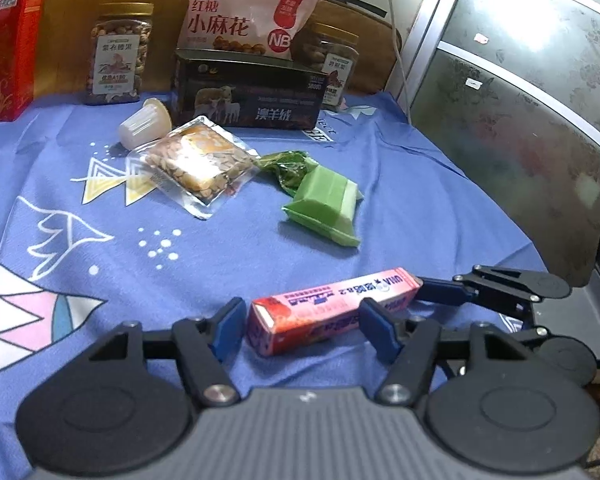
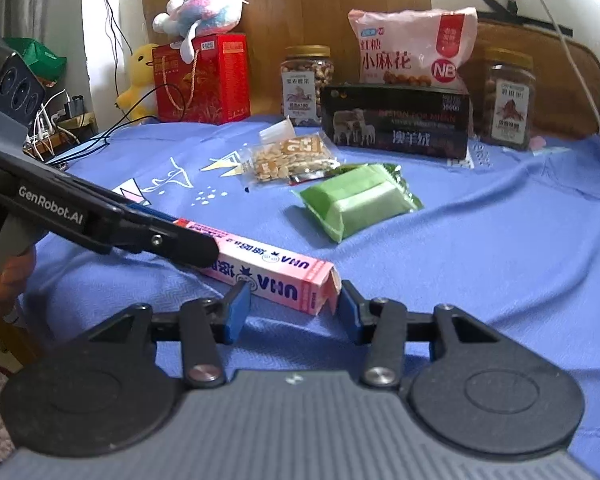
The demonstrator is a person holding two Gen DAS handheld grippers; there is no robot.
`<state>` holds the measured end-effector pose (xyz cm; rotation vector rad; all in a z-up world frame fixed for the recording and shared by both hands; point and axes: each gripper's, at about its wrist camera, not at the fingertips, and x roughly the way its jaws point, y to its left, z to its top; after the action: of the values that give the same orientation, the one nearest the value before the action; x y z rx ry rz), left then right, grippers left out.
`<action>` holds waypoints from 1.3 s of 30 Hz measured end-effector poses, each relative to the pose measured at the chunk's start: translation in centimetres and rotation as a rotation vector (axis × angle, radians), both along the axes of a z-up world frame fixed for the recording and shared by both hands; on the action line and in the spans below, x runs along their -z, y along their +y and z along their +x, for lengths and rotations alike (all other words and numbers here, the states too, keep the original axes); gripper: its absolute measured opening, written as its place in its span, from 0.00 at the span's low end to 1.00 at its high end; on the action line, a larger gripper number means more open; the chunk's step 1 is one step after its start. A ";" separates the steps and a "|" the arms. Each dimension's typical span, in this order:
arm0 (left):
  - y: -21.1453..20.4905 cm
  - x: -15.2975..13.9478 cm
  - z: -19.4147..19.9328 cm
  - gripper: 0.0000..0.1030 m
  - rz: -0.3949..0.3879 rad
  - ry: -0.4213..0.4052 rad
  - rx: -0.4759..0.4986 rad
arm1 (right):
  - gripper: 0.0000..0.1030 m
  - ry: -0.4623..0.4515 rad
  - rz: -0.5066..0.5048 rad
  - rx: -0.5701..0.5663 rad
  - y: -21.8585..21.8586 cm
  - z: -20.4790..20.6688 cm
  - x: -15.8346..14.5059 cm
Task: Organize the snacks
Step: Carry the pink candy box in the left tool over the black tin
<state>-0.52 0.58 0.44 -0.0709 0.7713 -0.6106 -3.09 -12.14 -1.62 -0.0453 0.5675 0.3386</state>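
A long pink candy box (image 1: pixel 332 310) lies slantwise on the blue patterned cloth (image 1: pixel 180 272). My left gripper (image 1: pixel 302 328) is shut on its near end: the left pad meets the end corner and the right pad presses the long side. My right gripper (image 1: pixel 440 292) comes in from the right at the box's far end. In the right wrist view the pink candy box (image 2: pixel 276 276) has an open flap between the fingers of the right gripper (image 2: pixel 292 308). Its jaws stand close around that end, and cloth shows beside the box corner. The left gripper (image 2: pixel 172 240) reaches over the box from the left.
On the cloth behind lie a green wafer pack (image 1: pixel 328 208), a clear nut-bar pack (image 1: pixel 196 160) and a white cup (image 1: pixel 144 122). A black box (image 1: pixel 248 96), pink bag (image 1: pixel 244 16), two nut jars (image 1: pixel 118 56) and a red box (image 2: pixel 202 78) line the back. A cabinet (image 1: pixel 520 100) stands to the right.
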 end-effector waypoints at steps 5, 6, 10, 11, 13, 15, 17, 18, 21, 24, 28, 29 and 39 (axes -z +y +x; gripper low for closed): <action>-0.3 -0.1 -0.6 0.60 0.024 -0.023 -0.017 | 0.44 -0.015 -0.016 0.009 0.6 -0.1 0.0; -0.2 -0.2 -0.4 0.60 0.015 -0.017 -0.024 | 0.43 -0.017 -0.014 0.009 0.6 -0.1 0.0; 0.3 -1.0 0.1 0.61 -0.004 -0.029 -0.045 | 0.43 -0.044 0.001 0.010 0.6 0.2 -0.5; 0.2 -1.3 0.2 0.61 0.000 -0.040 -0.049 | 0.43 -0.049 0.005 0.011 0.5 0.3 -0.6; 0.1 -1.7 0.4 0.60 0.002 -0.054 -0.057 | 0.43 -0.049 0.010 0.013 0.6 0.8 -0.7; 0.1 -2.1 0.7 0.60 -0.002 -0.067 -0.061 | 0.43 -0.049 0.010 0.017 0.6 1.1 -0.7; 0.1 -2.6 0.9 0.60 -0.008 -0.081 -0.062 | 0.43 -0.053 0.007 0.020 0.6 1.3 -0.8; 0.0 -2.9 1.0 0.60 -0.009 -0.088 -0.061 | 0.43 -0.056 0.008 0.023 0.6 1.4 -0.9; -0.2 -3.4 1.3 0.60 -0.008 -0.107 -0.059 | 0.43 -0.071 0.017 0.032 0.3 1.7 -1.2; -0.6 -3.9 1.9 0.60 -0.007 -0.122 -0.058 | 0.43 -0.092 0.016 0.039 0.1 1.9 -1.7; -1.2 -5.1 2.7 0.60 -0.003 -0.159 -0.056 | 0.43 -0.131 0.007 0.050 -0.2 2.6 -2.5; -1.4 -5.4 2.9 0.60 0.001 -0.171 -0.055 | 0.43 -0.142 0.004 0.053 -0.3 2.7 -2.8; -3.1 -7.8 5.8 0.61 0.017 -0.247 -0.057 | 0.43 -0.238 -0.022 0.079 -1.2 5.2 -4.9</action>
<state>5.30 -2.50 8.20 -0.0015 0.5332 -0.5470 2.13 -13.35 3.24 -0.0830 0.3364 0.2462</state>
